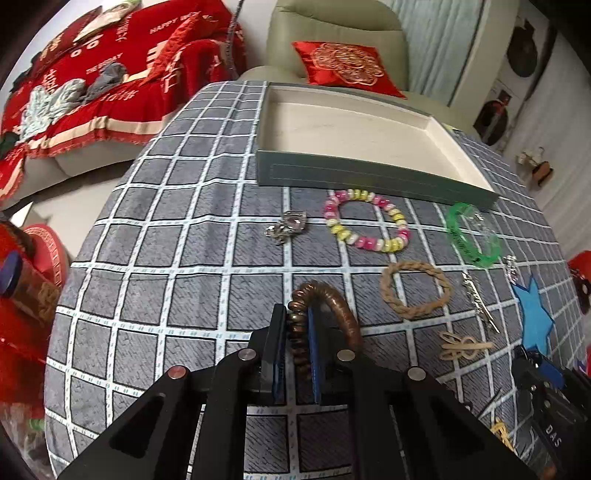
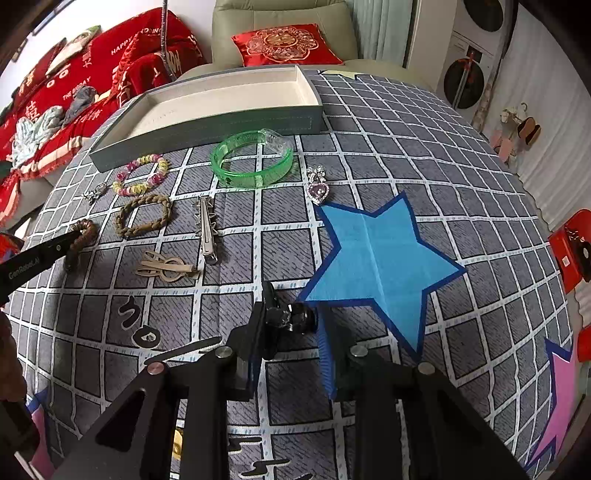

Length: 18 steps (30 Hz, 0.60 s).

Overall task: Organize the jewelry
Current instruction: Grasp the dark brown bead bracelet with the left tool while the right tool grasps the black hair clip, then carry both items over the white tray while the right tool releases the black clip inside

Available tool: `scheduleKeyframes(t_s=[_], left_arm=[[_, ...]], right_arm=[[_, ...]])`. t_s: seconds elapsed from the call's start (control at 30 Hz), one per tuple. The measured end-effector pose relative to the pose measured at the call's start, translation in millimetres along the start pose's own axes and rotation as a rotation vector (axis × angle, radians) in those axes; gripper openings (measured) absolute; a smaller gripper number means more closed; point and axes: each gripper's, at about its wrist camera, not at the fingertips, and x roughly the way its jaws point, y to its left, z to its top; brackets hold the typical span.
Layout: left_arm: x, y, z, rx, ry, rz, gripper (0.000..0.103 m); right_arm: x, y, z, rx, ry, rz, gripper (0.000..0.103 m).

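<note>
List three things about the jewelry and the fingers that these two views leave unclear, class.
- Brown coil bracelet: its near part is hidden between the left gripper fingers.
- Dark item in the right gripper: too dark and shiny to identify.
- Tray: its near wall hides part of the floor in the right wrist view.

Grey checked tablecloth under everything, with blue paper star flat on it. Pale green sofa behind, red embroidered cushion leaning on it. Red printed blanket draped at far left.
</note>
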Motion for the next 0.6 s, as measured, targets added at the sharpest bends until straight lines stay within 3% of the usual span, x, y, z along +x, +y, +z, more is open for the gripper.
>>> scheduleKeyframes(t_s=[0.33, 0.6], left_arm=[[-47.1, 2.2, 16.9, 0.009, -0.054, -0.122, 0.027], [-89.7, -3.1, 74.2, 0.031, -0.095, -0.188, 0.027]], right_arm=[[-29.6, -21.8, 21.7, 0.081, -0.033, 0.175, 0.026], [-65.2, -17.2, 92.7, -0.001, -0.108, 0.217, 0.026]])
